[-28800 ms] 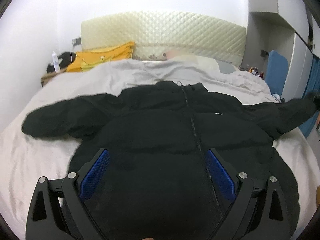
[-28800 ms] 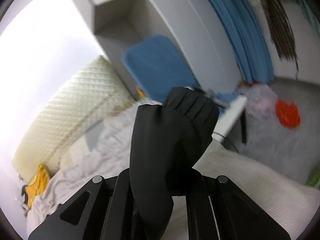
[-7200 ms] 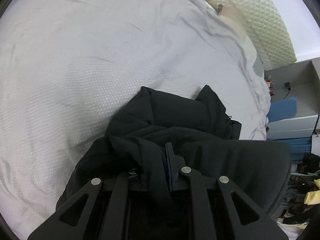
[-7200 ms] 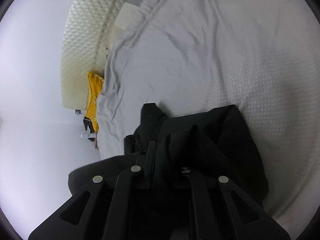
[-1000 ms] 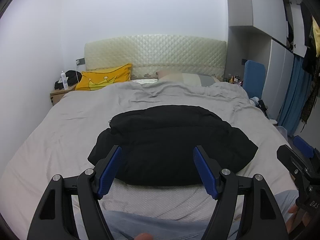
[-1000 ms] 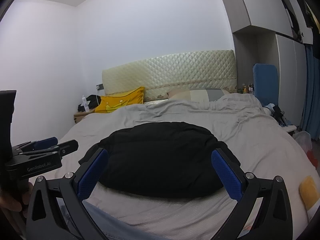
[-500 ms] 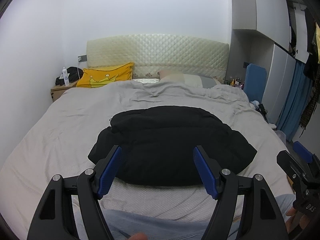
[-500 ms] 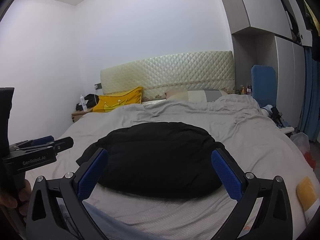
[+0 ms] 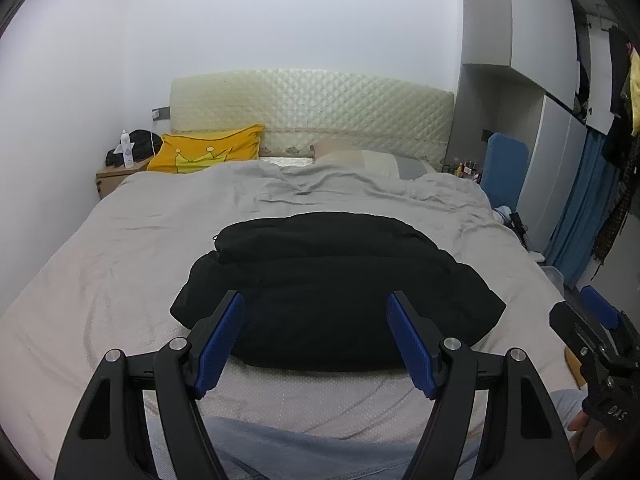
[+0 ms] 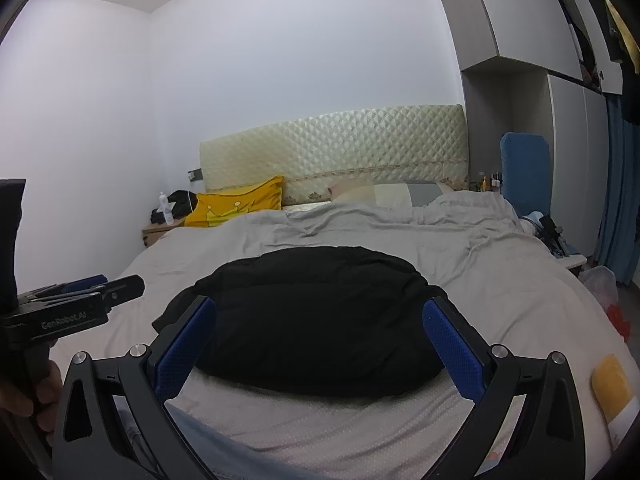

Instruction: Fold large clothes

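"GenRobot.AI" in pale letters on the left tongs (image 10: 86, 286); upside-down "DAS" on the right tongs (image 9: 600, 312)

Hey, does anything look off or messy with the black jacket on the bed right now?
Mostly tidy. The black jacket lies folded in a compact bundle on the grey bedsheet. One small oddity: at its left end a lower layer sticks out past the top fold, so the edges are not flush.

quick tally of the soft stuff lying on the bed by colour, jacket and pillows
black: 1, the folded jacket in the middle of the bed
yellow: 1, the crown-print pillow by the headboard
beige and grey: 1, the pillow partly under the bedding
total: 3
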A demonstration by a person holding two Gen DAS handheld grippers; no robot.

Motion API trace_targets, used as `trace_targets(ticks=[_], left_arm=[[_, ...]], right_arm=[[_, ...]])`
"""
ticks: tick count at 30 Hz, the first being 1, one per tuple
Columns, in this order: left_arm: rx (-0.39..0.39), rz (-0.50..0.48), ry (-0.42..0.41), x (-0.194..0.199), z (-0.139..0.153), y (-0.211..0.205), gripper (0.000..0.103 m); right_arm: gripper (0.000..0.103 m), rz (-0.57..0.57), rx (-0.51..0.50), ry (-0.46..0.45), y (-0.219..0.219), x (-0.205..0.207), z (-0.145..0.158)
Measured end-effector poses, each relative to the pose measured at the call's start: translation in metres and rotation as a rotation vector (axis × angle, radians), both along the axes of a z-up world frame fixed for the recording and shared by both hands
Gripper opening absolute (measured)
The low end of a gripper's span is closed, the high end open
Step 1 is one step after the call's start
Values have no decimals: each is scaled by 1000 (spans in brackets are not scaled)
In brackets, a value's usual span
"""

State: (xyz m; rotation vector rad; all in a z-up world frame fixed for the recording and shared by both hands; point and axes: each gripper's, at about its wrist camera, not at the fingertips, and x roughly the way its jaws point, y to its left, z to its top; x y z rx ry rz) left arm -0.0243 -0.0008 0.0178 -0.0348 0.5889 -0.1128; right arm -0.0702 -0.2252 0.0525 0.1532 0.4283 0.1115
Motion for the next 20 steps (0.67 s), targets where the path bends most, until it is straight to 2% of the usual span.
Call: trace_targets(ticks=[20], left_arm=[[17,-7,-2,-2,-2,-4,74]], right_arm=[[103,8,1,23,-2,4,-12]])
